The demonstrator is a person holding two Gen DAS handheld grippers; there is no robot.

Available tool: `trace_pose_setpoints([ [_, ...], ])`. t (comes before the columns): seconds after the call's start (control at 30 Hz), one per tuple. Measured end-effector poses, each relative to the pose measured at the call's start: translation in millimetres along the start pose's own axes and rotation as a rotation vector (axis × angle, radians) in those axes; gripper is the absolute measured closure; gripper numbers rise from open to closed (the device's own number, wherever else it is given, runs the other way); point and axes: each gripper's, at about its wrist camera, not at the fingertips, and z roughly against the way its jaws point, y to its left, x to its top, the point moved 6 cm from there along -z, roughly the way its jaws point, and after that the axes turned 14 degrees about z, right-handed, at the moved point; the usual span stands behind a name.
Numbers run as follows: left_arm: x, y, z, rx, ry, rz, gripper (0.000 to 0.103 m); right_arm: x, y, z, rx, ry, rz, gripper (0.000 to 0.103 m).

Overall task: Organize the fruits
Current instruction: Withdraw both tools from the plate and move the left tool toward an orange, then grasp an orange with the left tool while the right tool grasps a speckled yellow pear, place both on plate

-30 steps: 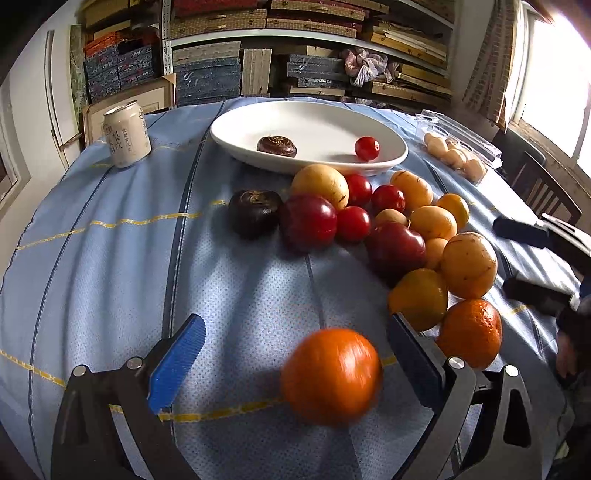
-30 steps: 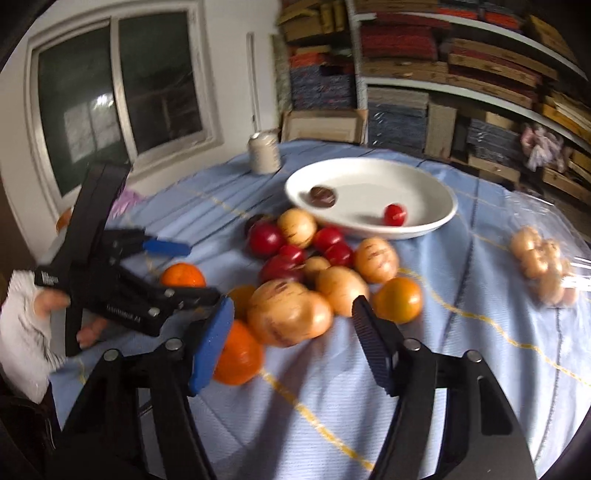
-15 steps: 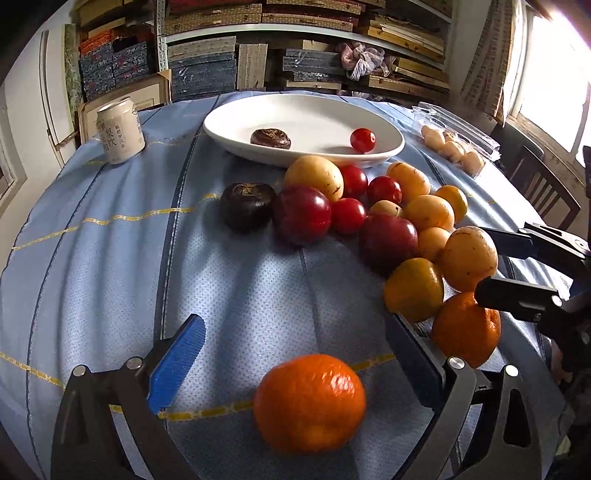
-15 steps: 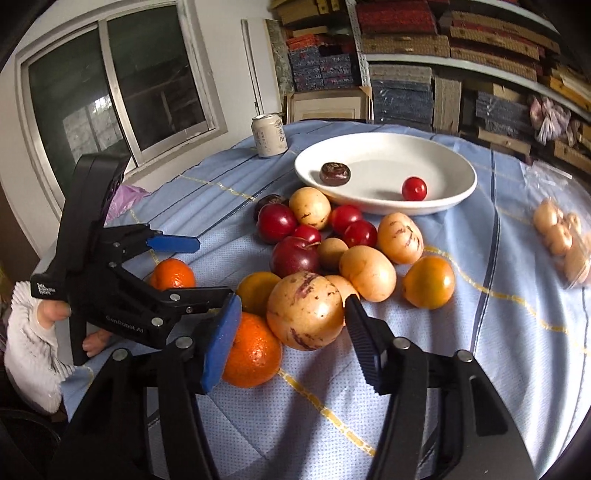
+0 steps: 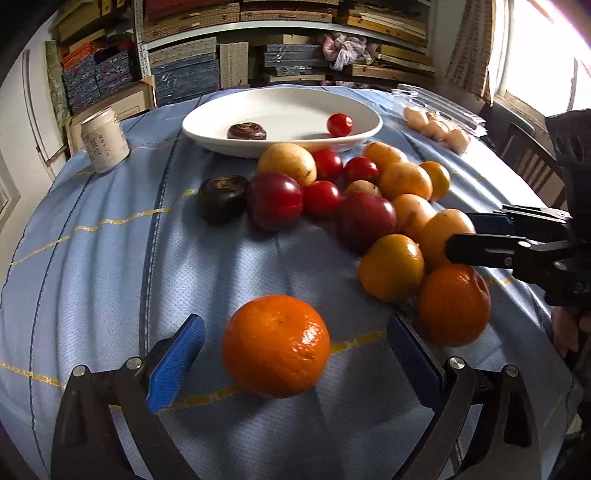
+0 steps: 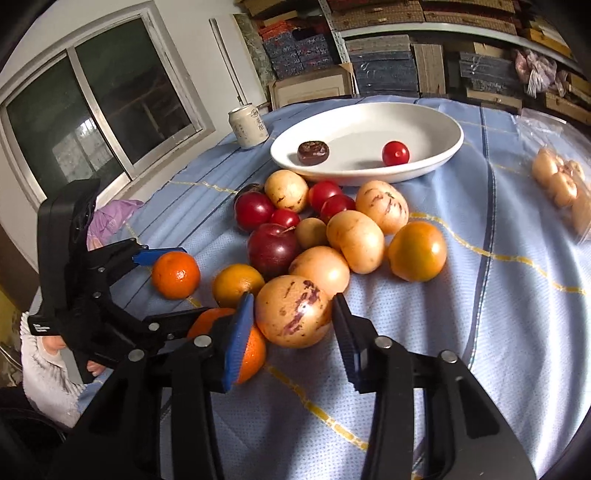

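Left wrist view: the left gripper (image 5: 291, 350), jaws wide, brackets a loose round orange tangerine (image 5: 276, 345) on the blue tablecloth (image 5: 110, 266); right wrist view: the right gripper (image 6: 293, 332), jaws open, straddles a purple-streaked yellow melon (image 6: 293, 311), each seemingly poised to close, then carry to the white oval dish (image 6: 424, 155).

A round table (image 5: 92, 258) under a pale blue cloth with thin yellow and dark stripes fills the room's middle. Beyond its far edge, white metal shelving (image 5: 258, 26) holds stacked boards, flat boxes and a bundle of pinkish cloth. A dark-glazed sliding window (image 6: 96, 107) sits in the white wall (image 6: 184, 40). Bright daylight enters through another window (image 5: 543, 48), beside a dark wooden chair (image 5: 532, 162).
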Motion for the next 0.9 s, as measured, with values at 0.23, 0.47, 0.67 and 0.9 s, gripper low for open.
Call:
trace_pose_setpoints([
  [0.23, 1.3, 3.1, -0.4, -0.025, 0.008, 0.030, 0.004, -1.0, -0.4, -0.2, -0.006, 0.004, 0.002, 0.061],
  [0.47, 3.7, 6.4, 2.1, -0.015, -0.014, 0.052, 0.004, -2.8, -1.5, 2.5, -0.011, 0.004, -0.004, 0.061],
  [0.67, 5.3, 2.9, 4.4, -0.004, -0.032, 0.037, 0.056, -4.0, -1.9, 3.6, -0.011, 0.004, -0.009, 0.061],
  [0.9, 0.1, -0.2, 5.9, 0.021, -0.031, 0.008, 0.056, -3.9, -2.6, 2.8, -0.008, 0.006, -0.012, 0.061],
])
